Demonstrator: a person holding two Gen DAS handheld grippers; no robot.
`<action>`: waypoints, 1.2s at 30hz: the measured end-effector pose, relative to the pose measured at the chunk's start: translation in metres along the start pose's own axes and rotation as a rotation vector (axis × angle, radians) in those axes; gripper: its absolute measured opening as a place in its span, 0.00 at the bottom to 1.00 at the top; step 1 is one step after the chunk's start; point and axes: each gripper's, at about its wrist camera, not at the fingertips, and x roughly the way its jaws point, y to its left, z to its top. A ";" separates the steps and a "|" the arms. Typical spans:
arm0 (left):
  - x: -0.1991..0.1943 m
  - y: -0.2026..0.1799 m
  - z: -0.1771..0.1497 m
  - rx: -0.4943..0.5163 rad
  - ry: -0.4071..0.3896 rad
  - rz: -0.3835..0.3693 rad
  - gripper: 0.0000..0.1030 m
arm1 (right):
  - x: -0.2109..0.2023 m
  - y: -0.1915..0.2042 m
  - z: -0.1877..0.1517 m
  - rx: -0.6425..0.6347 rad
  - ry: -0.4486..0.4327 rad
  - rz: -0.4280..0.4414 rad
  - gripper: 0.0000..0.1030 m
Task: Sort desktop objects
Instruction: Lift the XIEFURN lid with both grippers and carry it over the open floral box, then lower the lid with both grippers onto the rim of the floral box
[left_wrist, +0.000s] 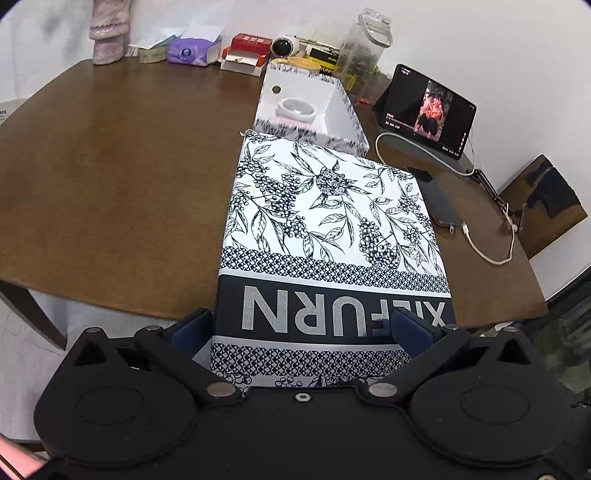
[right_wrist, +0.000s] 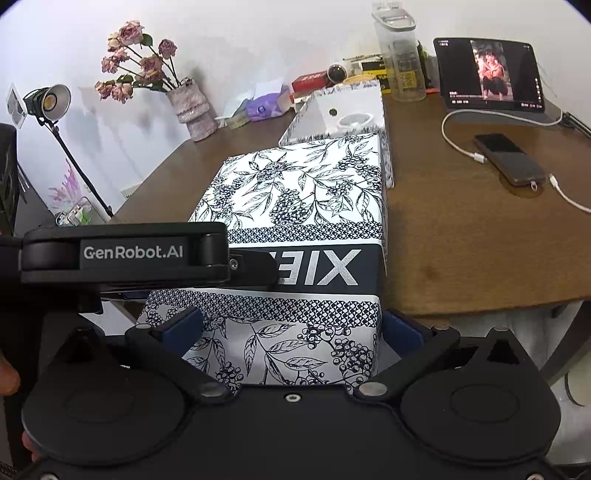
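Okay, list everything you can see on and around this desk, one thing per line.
Patterned lid: one, white and navy floral, near table edge, held between both grippers.
Open box: one, white inside, behind the lid.
Round dish: one, white, in the box.
Tablet: one, black, screen lit, right rear.
Phone: one, dark, cable plugged in.
Tissue box: one, purple, rear.
Vase of flowers: one, pink, rear left.
Clear jug: one, rear.
Table: one, brown wood.
Left gripper: black.
Right gripper: black.

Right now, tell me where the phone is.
The phone lies flat on the table to the right of the patterned lid, in front of the tablet, with a white cable alongside.
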 end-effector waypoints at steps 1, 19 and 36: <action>0.001 0.000 0.004 -0.001 0.000 -0.001 1.00 | 0.001 0.000 0.004 -0.001 -0.003 -0.001 1.00; 0.037 -0.011 0.103 0.006 -0.050 -0.005 1.00 | 0.051 -0.014 0.104 -0.027 -0.044 0.022 1.00; 0.112 -0.008 0.200 0.019 -0.051 -0.017 1.00 | 0.147 -0.030 0.194 -0.043 -0.043 0.049 1.00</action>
